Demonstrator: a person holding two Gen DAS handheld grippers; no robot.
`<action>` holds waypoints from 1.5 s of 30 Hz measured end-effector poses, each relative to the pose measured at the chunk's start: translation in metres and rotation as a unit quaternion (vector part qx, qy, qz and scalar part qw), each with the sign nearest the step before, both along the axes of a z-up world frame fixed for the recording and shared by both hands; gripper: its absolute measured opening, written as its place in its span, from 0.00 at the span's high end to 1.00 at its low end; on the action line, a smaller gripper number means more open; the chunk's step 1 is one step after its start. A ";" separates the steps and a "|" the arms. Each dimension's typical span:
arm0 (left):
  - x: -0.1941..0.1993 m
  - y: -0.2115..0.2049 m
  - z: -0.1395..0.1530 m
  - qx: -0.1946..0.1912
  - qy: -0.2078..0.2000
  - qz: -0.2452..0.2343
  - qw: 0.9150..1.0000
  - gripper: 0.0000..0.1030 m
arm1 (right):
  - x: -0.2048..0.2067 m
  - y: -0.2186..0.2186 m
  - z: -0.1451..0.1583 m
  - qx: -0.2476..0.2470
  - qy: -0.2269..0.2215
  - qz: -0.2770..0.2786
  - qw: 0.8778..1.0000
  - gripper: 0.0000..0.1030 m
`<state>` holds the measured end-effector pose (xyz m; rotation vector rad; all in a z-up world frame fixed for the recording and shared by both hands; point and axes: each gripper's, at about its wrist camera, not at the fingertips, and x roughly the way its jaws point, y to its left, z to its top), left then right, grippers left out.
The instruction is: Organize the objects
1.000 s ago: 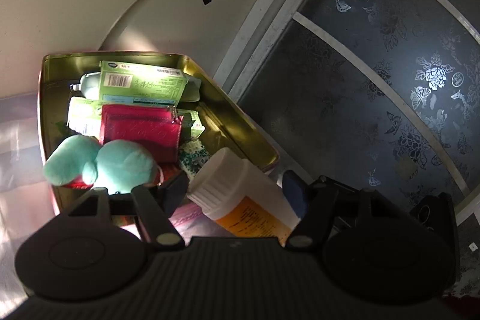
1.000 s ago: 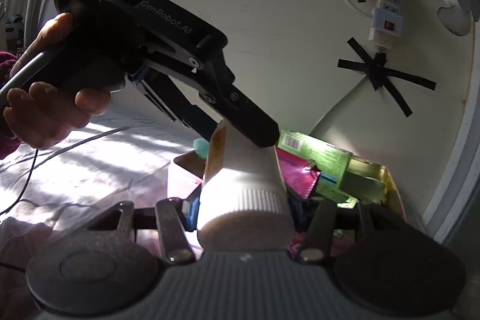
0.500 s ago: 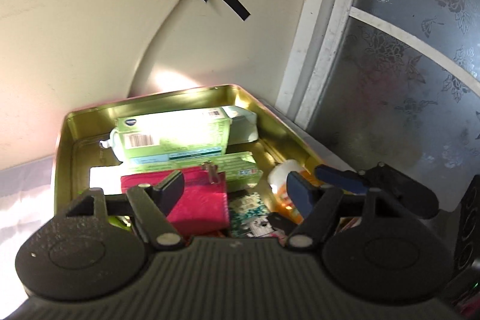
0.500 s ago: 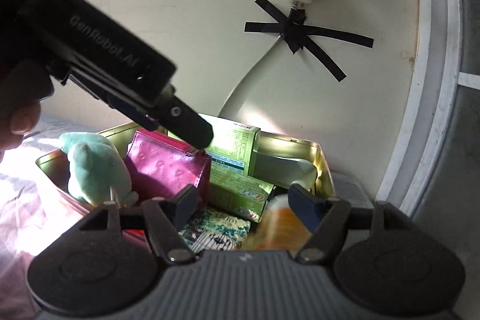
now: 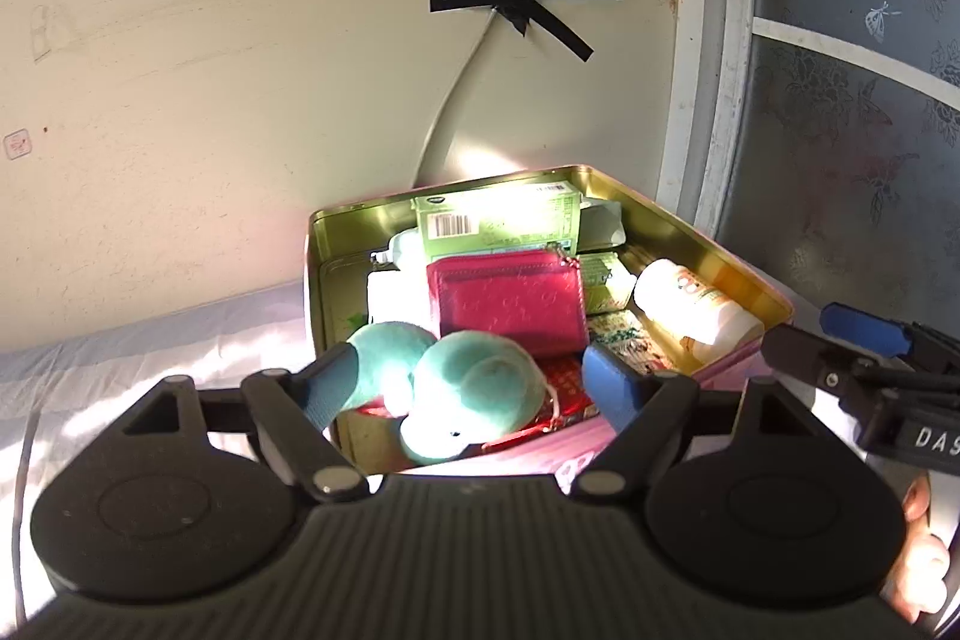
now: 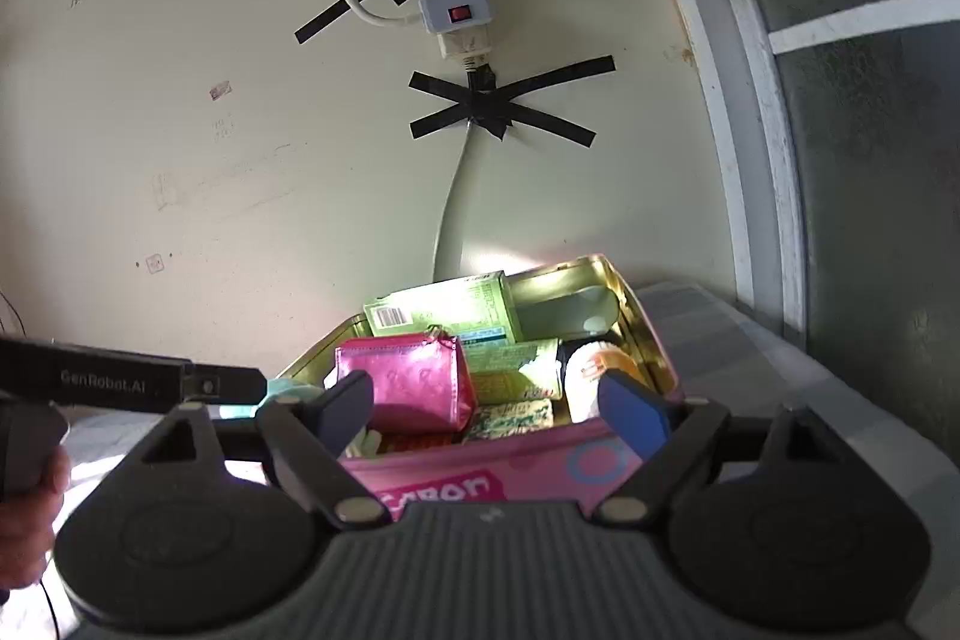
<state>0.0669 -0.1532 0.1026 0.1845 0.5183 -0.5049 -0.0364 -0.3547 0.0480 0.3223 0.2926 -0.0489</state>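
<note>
White plastic bottle with orange label (image 5: pixel 690 307) now lies inside the gold metal tin (image 5: pixel 744 274), no longer held as a second ago. Left gripper (image 5: pixel 465 382) and right gripper (image 6: pixel 498 403) have just been opening; both empty. Bottle placement looks done.

bottle: the white bottle (image 5: pixel 690 307) that both hand-held grippers carried a second ago now lies on its side in the gold tin (image 5: pixel 744 274), at its right edge beside the pink wallet (image 5: pixel 510 304)
left hand-held gripper (image 5: pixel 462 388): let go, jaws have just been opening, pulled back; only the teal plush toy (image 5: pixel 468 400) sits in the gap, pads not pressing it
right hand-held gripper (image 6: pixel 498 406): released too, jaws have just been opening, nothing clamped, rolled to level and backed off the tin
</note>
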 end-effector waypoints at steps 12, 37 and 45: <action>-0.033 0.046 -0.022 -0.002 0.009 0.046 0.999 0.09 | -0.026 0.031 0.005 0.041 0.018 0.015 0.999 0.04; -0.062 0.087 -0.038 -0.002 0.040 0.094 0.995 0.00 | -0.041 0.089 0.029 0.016 0.036 0.027 0.999 0.00; -0.073 0.084 -0.029 0.002 0.020 0.093 0.995 0.00 | -0.042 0.089 0.031 0.020 0.036 0.021 0.999 0.00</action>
